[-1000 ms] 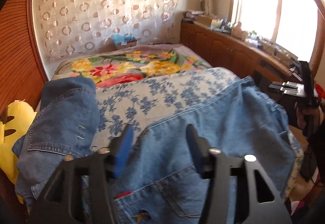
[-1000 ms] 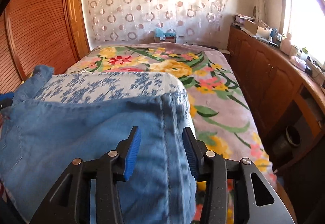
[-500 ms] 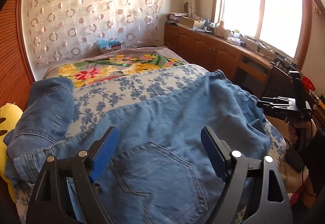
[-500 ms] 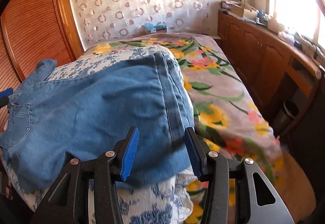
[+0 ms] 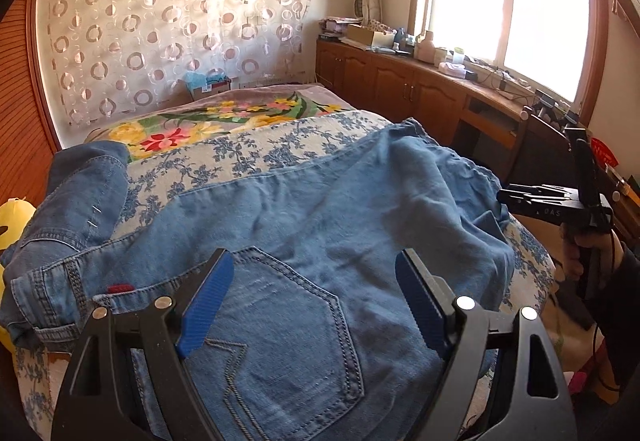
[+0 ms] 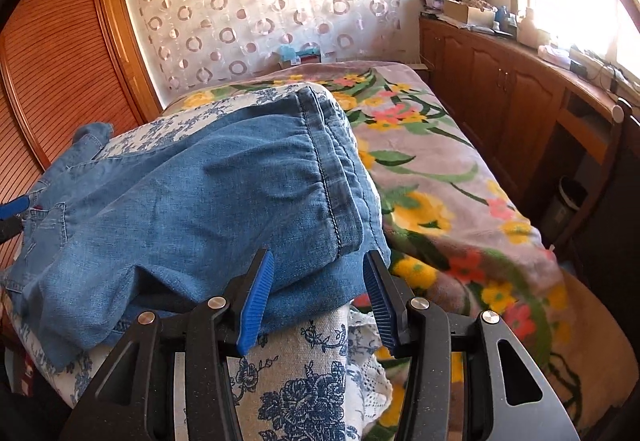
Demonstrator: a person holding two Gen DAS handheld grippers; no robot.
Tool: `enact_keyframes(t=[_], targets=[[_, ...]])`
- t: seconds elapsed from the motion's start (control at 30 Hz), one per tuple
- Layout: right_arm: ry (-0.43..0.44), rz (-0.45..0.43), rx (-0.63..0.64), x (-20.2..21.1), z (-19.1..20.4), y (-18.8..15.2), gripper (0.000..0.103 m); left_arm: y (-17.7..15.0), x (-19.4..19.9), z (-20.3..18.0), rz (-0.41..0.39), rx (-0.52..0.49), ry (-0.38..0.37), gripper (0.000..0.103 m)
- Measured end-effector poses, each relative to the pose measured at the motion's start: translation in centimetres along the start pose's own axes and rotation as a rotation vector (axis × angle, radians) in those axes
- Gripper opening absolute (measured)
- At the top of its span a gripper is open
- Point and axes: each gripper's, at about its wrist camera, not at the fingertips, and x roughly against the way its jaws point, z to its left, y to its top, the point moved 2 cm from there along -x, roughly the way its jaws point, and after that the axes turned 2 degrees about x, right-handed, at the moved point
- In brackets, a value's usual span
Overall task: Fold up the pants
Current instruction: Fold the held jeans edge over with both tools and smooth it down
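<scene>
Left hand-held gripper (image 5: pixel 310 301) wide open, just opened, over jeans (image 5: pixel 320 225).

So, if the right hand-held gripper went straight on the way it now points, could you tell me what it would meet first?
Most likely the hem end of the light blue jeans: the right hand-held gripper points at it with jaws apart, the denim lying on the blue-flowered cloth just ahead. The remaining gap is hard to judge.
</scene>
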Motion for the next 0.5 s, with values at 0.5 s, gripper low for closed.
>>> enact_keyframes(t=[0.5], targets=[[0.004, 0.043, -0.072, -1.9, -0.8, 0.4, 0.048, -1.5, -1.1, -1.2, 0.042, -0.007, -0.032, 0.084]])
